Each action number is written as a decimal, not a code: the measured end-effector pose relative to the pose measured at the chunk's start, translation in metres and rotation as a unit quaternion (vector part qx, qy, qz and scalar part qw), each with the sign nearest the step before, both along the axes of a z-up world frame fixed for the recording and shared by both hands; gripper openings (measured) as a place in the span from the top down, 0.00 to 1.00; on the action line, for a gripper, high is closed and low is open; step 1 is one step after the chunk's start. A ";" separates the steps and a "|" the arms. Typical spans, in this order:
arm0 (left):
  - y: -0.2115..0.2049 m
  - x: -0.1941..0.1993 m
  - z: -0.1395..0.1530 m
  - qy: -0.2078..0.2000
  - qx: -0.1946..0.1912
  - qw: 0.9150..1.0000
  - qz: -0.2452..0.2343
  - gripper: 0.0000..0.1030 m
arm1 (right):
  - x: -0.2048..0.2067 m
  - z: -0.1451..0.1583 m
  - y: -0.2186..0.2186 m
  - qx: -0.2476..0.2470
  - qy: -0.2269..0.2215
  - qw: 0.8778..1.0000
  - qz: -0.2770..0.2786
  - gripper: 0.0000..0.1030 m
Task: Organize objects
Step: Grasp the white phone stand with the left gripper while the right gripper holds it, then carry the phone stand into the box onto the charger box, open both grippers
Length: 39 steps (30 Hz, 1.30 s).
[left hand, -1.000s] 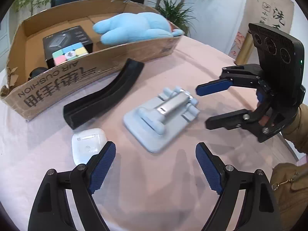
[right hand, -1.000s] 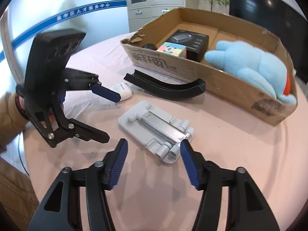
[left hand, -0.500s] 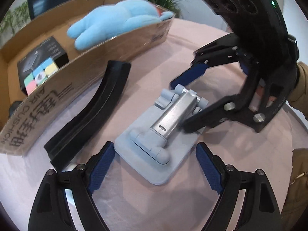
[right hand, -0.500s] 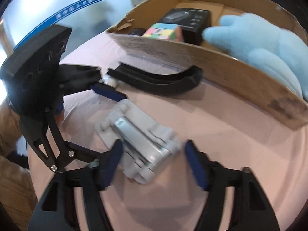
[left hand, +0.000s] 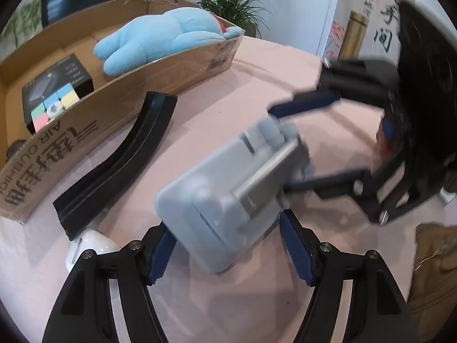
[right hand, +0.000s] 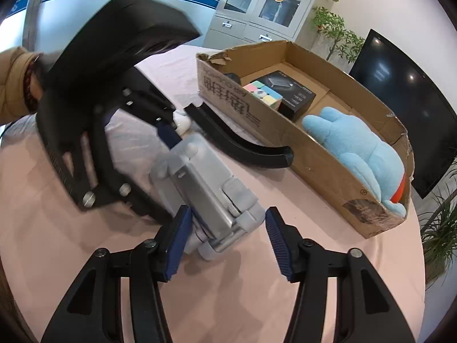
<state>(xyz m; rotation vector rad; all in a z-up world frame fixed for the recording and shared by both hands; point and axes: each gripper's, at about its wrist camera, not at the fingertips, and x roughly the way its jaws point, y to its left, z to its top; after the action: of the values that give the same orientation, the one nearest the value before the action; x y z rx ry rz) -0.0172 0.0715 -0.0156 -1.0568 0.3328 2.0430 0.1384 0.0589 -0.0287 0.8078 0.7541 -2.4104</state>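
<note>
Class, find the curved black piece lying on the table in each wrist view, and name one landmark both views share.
Left wrist: curved black piece lies left of centre, along the box front.
Right wrist: it lies at centre, below the box.
Shared landmark: the cardboard box holding the blue plush toy.

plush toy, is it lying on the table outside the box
No, the blue plush toy lies inside the cardboard box.
</note>
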 end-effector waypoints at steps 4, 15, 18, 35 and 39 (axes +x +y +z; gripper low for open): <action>0.000 -0.006 0.001 -0.022 0.019 0.999 0.012 0.35 | -0.008 -0.001 0.004 -0.024 -0.016 1.000 -0.007 0.52; -0.002 -0.011 0.002 -0.036 0.026 0.998 0.036 0.51 | -0.019 0.009 0.024 -0.099 -0.043 0.993 -0.040 0.67; 0.000 -0.010 0.003 -0.037 0.023 0.998 0.034 0.56 | -0.026 0.012 0.031 -0.105 -0.042 0.992 -0.047 0.70; 0.001 -0.009 0.002 -0.018 0.010 1.000 -0.006 0.56 | -0.060 0.003 0.060 -0.193 -0.176 0.965 0.025 0.21; 0.002 -0.010 0.001 -0.015 0.008 1.000 -0.009 0.57 | -0.086 -0.008 0.064 -0.220 -0.230 0.947 0.032 0.43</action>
<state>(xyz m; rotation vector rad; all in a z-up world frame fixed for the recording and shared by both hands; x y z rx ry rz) -0.0276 0.0738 -0.0144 -1.0690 0.3090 2.0097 0.0520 0.1224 -0.0371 1.0704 0.0528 -2.0892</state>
